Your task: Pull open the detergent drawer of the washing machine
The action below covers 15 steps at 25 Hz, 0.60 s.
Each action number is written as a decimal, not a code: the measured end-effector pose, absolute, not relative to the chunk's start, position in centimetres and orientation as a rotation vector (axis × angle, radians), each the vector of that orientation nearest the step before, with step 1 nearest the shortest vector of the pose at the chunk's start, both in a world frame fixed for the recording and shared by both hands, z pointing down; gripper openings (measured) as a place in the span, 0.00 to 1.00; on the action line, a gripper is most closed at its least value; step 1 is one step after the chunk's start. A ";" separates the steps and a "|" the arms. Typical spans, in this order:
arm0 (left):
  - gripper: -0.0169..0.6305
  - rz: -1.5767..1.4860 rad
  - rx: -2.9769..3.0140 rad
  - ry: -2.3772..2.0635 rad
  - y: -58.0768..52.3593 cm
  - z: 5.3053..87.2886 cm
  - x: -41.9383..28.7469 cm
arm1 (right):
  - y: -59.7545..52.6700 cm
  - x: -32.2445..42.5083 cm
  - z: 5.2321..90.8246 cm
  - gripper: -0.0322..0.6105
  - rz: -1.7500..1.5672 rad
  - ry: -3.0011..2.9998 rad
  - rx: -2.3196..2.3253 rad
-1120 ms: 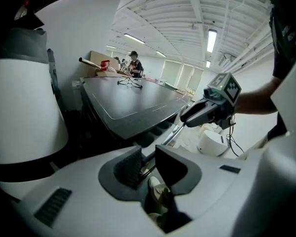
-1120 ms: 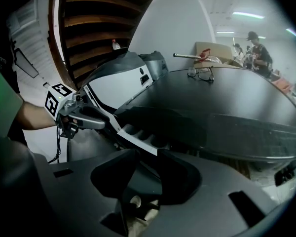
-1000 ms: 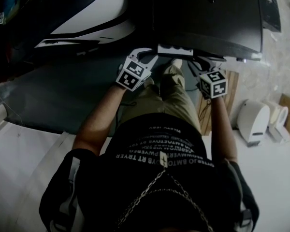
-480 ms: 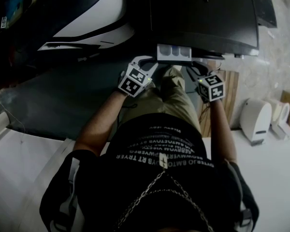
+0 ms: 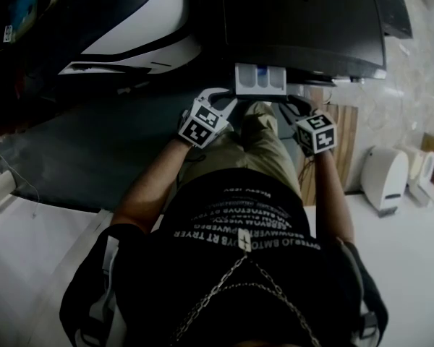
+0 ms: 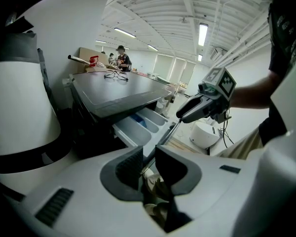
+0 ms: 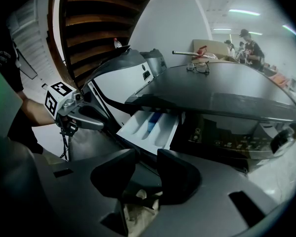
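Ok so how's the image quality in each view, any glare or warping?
Head view: dim, the washing machine top nearly black, the open drawer bright. Left gripper view: well lit, ceiling lights glaring, strong fisheye bending. Right gripper view: darker, foreground in shadow, corners vignetted.

From the head: looks steeply down over chest and forearms onto the washing machine (image 5: 304, 20) top and the drawer (image 5: 260, 79), from well above. From the left gripper (image 6: 149, 154): sits low, close behind the jaws, faces rightward along the machine's front, takes in the right gripper (image 6: 180, 118). From the right gripper: sits likewise low and close, faces leftward, takes in the left gripper. Shared by all three: drawer and machine top; by the two gripper views also the ceiling lights (image 6: 203, 33).
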<state>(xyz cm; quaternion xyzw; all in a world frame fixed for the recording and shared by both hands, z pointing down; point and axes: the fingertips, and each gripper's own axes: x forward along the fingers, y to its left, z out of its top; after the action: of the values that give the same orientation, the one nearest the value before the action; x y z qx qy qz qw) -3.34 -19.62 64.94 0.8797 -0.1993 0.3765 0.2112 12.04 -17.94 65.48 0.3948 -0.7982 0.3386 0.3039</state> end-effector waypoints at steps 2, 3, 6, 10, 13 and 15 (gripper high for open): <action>0.14 1.047 2.439 -0.548 -19.2 65.0 -3.4 | -17.5 12.0 65.5 0.23 0.901 -2.112 1.043; 0.14 1.045 2.435 -0.546 -19.0 65.0 -3.4 | -17.3 12.0 65.5 0.23 0.900 -2.111 1.042; 0.14 1.037 2.423 -0.542 -18.7 65.0 -3.4 | -17.0 12.2 65.7 0.24 0.889 -2.105 1.045; 0.14 1.038 2.427 -0.554 -18.4 65.0 -3.5 | -16.9 12.0 65.6 0.24 0.884 -2.101 1.060; 0.14 1.040 2.422 -0.563 -18.4 65.0 -3.5 | -16.8 11.9 65.4 0.24 0.887 -2.096 1.073; 0.14 1.036 2.411 -0.562 -18.2 64.9 -3.4 | -16.7 12.0 65.4 0.24 0.887 -2.093 1.082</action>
<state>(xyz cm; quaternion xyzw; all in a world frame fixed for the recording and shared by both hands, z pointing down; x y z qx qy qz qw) -3.40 -18.24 64.93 0.8750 -0.2039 0.3759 0.2268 12.01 -16.66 65.44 0.4090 -0.7912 0.3354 0.3071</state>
